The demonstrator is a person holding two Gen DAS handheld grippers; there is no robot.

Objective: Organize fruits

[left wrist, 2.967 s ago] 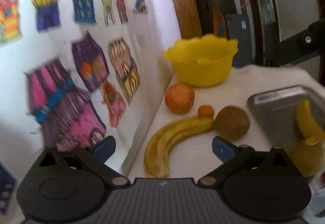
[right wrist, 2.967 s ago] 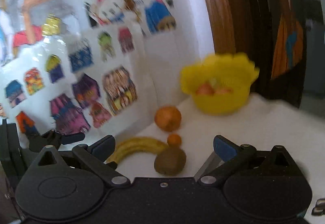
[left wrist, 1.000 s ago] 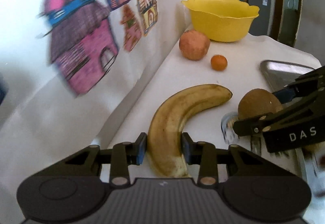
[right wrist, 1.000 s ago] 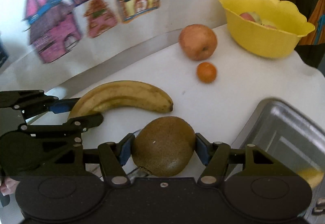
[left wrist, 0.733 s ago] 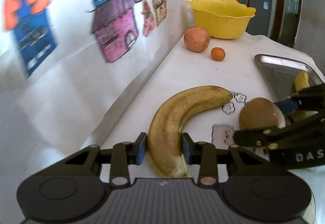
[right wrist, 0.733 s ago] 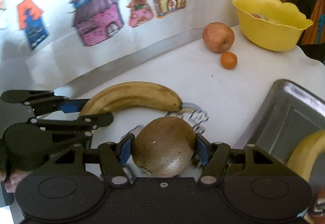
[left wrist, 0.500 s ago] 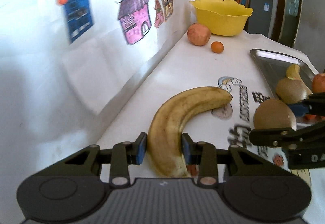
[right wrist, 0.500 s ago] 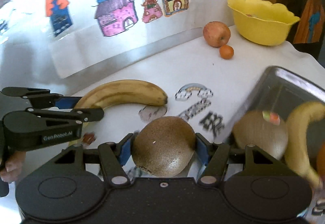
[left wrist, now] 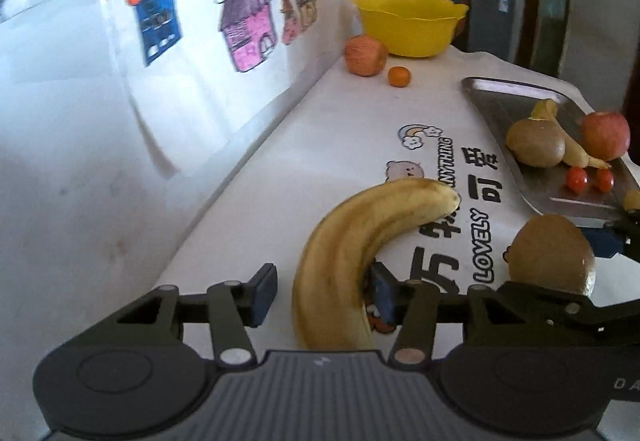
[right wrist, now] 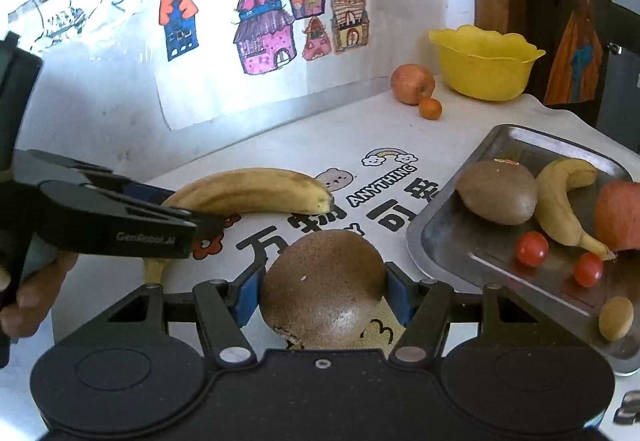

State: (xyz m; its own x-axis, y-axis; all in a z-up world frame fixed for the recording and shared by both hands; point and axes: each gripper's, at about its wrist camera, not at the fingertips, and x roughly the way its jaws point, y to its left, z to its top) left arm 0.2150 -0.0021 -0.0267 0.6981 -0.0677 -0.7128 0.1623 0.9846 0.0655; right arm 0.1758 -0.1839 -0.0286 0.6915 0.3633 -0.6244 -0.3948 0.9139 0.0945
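Banana [left wrist: 360, 241]: lies on the white printed tabletop [left wrist: 328, 129] between the fingers of the left tool [left wrist: 324, 291], stem end nearest the camera, tip curving toward the tray.
Left tool: its jaws have just been opening; the left pad stands clear of the peel and the right pad sits just beside or touching it, so the banana is let go, not gripped.
Kiwi [right wrist: 324, 287]: pinched at its widest part by both blue pads of the right tool [right wrist: 322, 295], held just beside the near left corner of the tray.
Steel tray [right wrist: 436, 233]: already carries a second kiwi [right wrist: 496, 191], a smaller banana [right wrist: 560, 197], an apple [right wrist: 618, 215], two cherry tomatoes [right wrist: 531, 249] and a small yellowish fruit [right wrist: 616, 317].
Far end: a loose apple [right wrist: 412, 84] and a small orange [right wrist: 430, 108] near the yellow bowl [right wrist: 484, 61].
Step in hand: probably carrying the kiwi into the tray.
Doing it well: bring the kiwi over the rim, set it on bare metal near the left side, away from the tomatoes, which could roll; open only once it rests. Draw the left tool straight back so the right pad does not drag the banana.
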